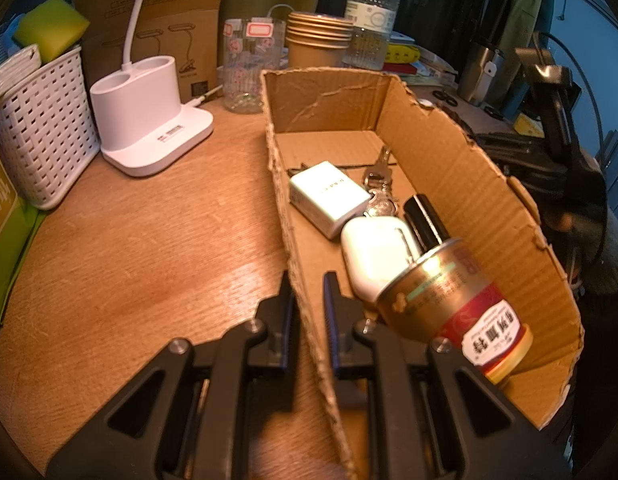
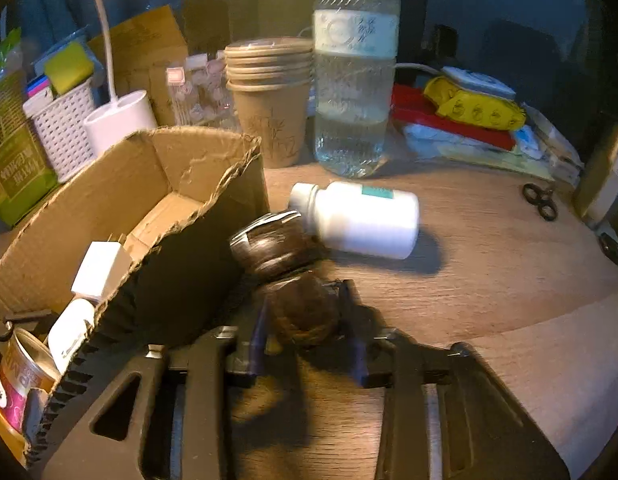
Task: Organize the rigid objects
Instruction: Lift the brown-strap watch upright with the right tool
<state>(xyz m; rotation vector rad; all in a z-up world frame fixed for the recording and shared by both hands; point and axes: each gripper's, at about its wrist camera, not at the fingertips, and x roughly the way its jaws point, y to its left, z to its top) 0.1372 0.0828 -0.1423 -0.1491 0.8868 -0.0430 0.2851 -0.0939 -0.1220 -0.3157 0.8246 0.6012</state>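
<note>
An open cardboard box (image 1: 469,184) lies on the wooden table. Inside it are a white charger (image 1: 329,200), keys (image 1: 379,184), a white earbud case (image 1: 377,256), a black stick-like item (image 1: 425,220) and a gold can with a red label (image 1: 449,300). My left gripper (image 1: 309,312) is shut on the box's near left wall. In the right wrist view my right gripper (image 2: 305,320) is shut on a dark brown bottle (image 2: 297,308) just outside the box (image 2: 181,240); its dark cap points away from me. A white pill bottle (image 2: 361,220) lies on its side just beyond.
Behind the box stand a water bottle (image 2: 355,80), stacked paper cups (image 2: 269,100) and a glass (image 1: 249,68). A white lamp base (image 1: 149,112) and a white basket (image 1: 41,132) sit at left. Small scissors (image 2: 541,200) and red and yellow packets (image 2: 469,116) are at right.
</note>
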